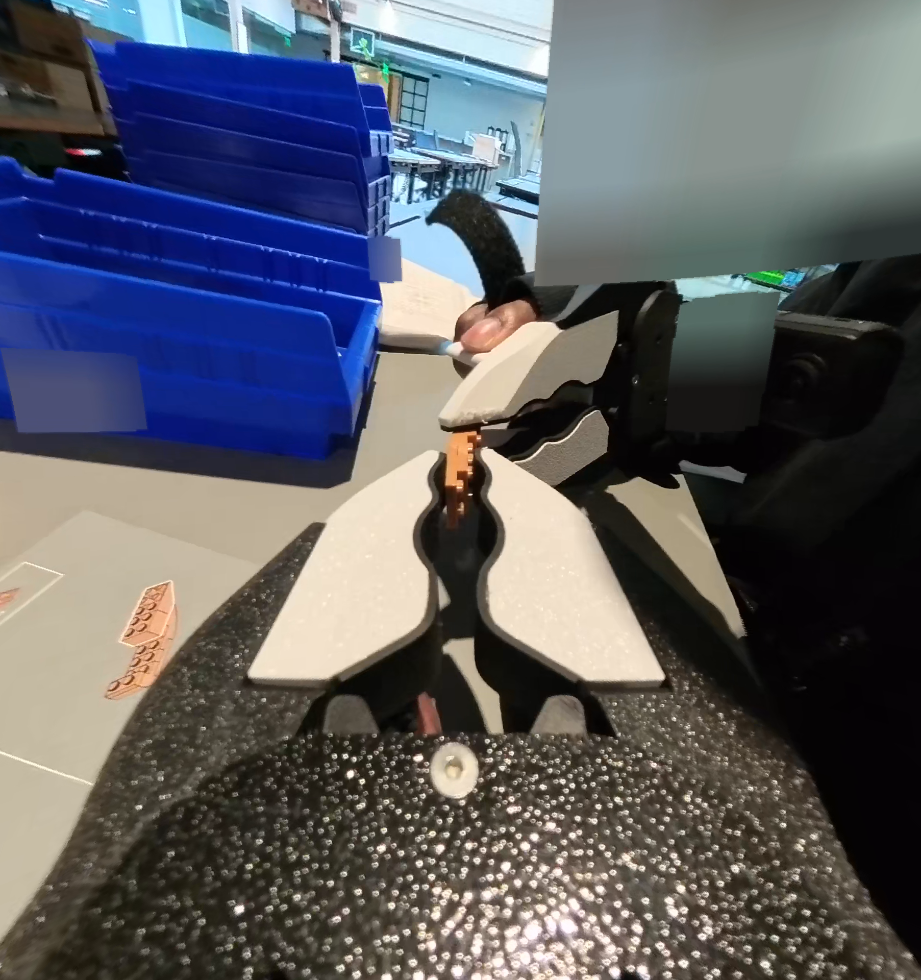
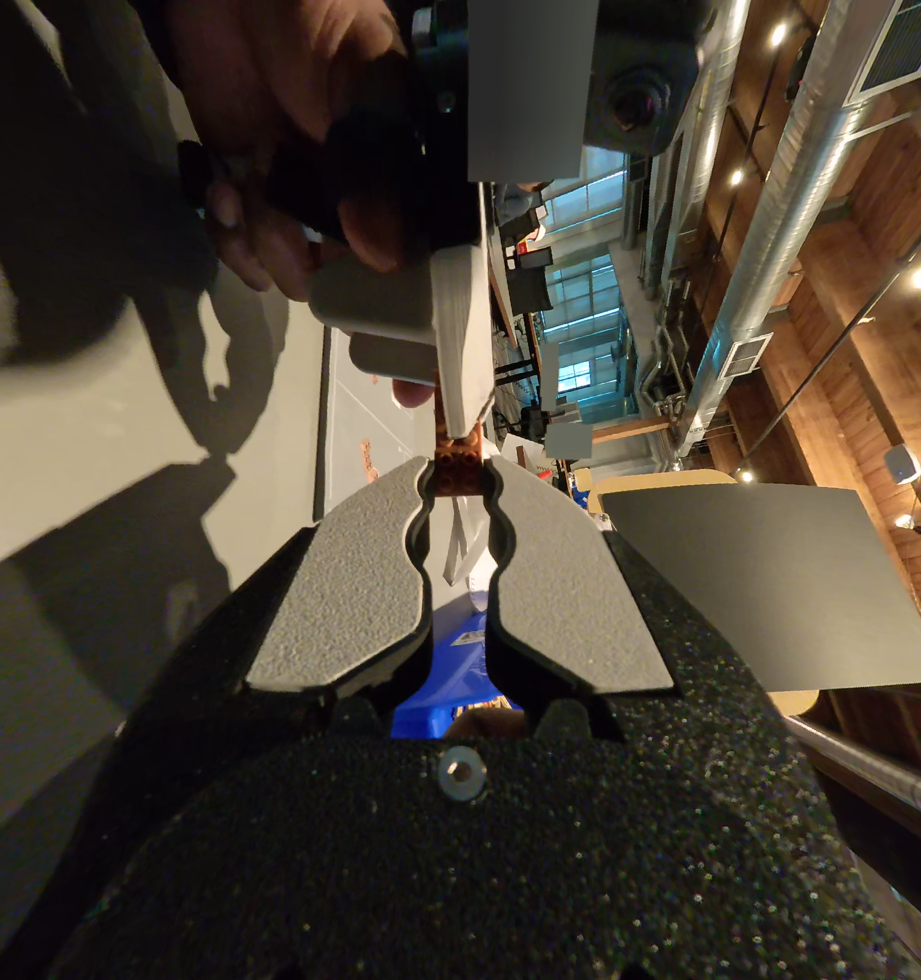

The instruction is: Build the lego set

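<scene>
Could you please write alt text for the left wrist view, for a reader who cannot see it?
The left gripper is shut on a small brown studded lego piece, which the right gripper meets from the right. Stacked blue plastic bins sit behind on the grey table, a printed instruction sheet lower left.

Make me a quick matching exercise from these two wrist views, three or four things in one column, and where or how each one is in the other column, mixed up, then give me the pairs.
Things:
1. left gripper
2. right gripper
3. bins
4. instruction sheet

Places or states:
A. stacked on the table, blue
B. flat on the table, printed with brick pictures
C. shut on brown bricks, seen edge-on
D. shut on brown bricks, studs facing its camera

Pairs: 1-C, 2-D, 3-A, 4-B
</scene>
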The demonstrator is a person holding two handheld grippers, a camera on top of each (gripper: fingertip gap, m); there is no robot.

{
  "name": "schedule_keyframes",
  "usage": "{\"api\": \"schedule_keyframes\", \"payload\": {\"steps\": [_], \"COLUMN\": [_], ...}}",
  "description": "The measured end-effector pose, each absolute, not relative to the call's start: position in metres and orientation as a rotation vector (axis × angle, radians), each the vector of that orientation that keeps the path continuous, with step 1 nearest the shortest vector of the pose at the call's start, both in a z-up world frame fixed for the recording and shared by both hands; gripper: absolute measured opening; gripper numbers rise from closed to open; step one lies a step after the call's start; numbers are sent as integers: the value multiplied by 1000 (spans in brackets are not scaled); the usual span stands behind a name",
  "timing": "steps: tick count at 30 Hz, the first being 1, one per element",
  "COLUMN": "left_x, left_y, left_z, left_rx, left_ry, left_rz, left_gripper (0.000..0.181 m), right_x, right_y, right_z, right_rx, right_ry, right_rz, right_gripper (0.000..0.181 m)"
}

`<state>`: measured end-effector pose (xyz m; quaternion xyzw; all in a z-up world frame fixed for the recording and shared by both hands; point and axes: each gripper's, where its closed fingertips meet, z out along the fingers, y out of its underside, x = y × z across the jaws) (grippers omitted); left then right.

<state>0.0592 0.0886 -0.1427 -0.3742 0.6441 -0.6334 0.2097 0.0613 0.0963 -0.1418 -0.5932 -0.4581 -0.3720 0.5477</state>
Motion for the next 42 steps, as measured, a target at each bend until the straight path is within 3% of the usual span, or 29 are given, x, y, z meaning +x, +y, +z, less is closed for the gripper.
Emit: {"api": "schedule_keyframes", "payload": {"steps": [7, 11, 14, 27, 42], "left_x": [60, 63, 61, 48, 47], "left_y": [90, 98, 106, 114, 113], "left_z": [-145, -147, -142, -161, -160], "left_rx": [-1101, -1074, -1011, -742, -739], "left_ry": [1813, 1805, 1773, 1854, 1861], "left_rz": [-1788, -1698, -1682, -1305, -1341], "left_gripper": [9, 56, 63, 57, 43], "right_x": [63, 66, 70, 38, 44], "right_y": [98, 97, 95, 81, 80], "right_z": [-145, -148, -151, -230, -233], "right_rx": [-1451, -1518, -1568, -2053, -2146], "right_ry": [-1069, -1032, -1013, -1012, -900], "right_rz": [-821, -728, -657, 100, 263], "right_gripper": [16, 16, 16, 16, 16]}}
